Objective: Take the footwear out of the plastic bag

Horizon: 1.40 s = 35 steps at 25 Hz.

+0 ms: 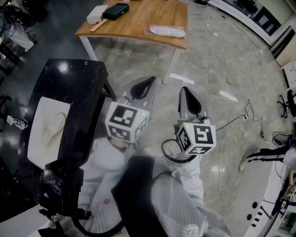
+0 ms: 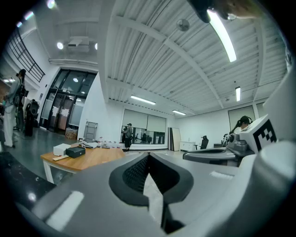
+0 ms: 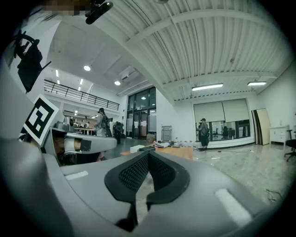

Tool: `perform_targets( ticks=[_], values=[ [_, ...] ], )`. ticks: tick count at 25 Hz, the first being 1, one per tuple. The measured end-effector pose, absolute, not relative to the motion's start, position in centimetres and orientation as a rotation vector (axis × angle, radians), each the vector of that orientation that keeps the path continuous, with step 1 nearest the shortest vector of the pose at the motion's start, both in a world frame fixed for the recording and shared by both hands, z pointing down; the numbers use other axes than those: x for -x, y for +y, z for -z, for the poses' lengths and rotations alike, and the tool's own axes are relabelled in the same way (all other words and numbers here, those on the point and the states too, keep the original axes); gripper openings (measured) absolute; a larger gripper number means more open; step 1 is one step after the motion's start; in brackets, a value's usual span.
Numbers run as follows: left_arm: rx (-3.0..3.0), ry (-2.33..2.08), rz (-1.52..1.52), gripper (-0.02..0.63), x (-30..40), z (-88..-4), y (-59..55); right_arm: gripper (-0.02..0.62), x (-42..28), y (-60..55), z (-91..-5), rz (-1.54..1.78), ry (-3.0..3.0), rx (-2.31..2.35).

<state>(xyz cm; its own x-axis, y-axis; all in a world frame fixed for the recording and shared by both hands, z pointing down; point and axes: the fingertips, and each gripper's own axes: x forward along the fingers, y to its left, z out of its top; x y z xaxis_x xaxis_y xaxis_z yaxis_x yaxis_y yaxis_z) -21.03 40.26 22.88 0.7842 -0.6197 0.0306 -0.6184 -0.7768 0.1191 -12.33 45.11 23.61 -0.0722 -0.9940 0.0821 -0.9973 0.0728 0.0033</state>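
A clear plastic bag (image 1: 166, 31) with a white piece of footwear inside lies near the right edge of the wooden table (image 1: 138, 25) at the top of the head view. My left gripper (image 1: 147, 82) and right gripper (image 1: 185, 90) are held side by side over the floor, well short of that table, both pointing toward it. The two grippers are shut with nothing between the jaws, as the left gripper view (image 2: 148, 155) and right gripper view (image 3: 148, 154) show. The bag cannot be made out in either gripper view.
A white box (image 1: 97, 14) and a black box (image 1: 115, 10) sit on the wooden table's left end. A black table (image 1: 78, 106) at my left carries a white pad with a pale slipper (image 1: 53, 128). Cables lie on the floor at right (image 1: 240, 118). People stand far off.
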Motion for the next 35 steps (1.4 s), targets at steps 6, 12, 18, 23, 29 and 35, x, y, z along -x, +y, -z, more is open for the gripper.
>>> perform_targets(
  ticks=[6,12,18,23,29,35],
  values=[
    [-2.848,-0.996,0.012,0.0,20.8,-22.7,40.0,0.011,11.9,45.0,-23.4,-0.085,-2.244,-2.106],
    [-2.834,-1.009,0.0,0.0,20.1,-23.3,39.7,0.012,11.0,44.8,-23.3,-0.079,-2.26,-2.119],
    [-2.787,-1.062,-0.019,0.0,20.0,-24.3,38.7,0.012,10.1,44.2,-24.2,-0.124,-2.275,-2.092],
    [-2.738,-1.077,-0.052,0.0,19.1,-26.3,36.0,0.012,8.6,41.9,-25.8,-0.187,-2.29,-2.074],
    [-2.703,-1.091,-0.098,0.0,16.2,-28.6,27.6,0.014,5.5,33.8,-27.5,-0.213,-2.308,-2.049],
    [-2.72,-1.085,-0.108,0.0,12.8,-28.4,15.9,0.014,1.5,22.0,-27.5,-0.202,-2.299,-2.056]
  ],
)
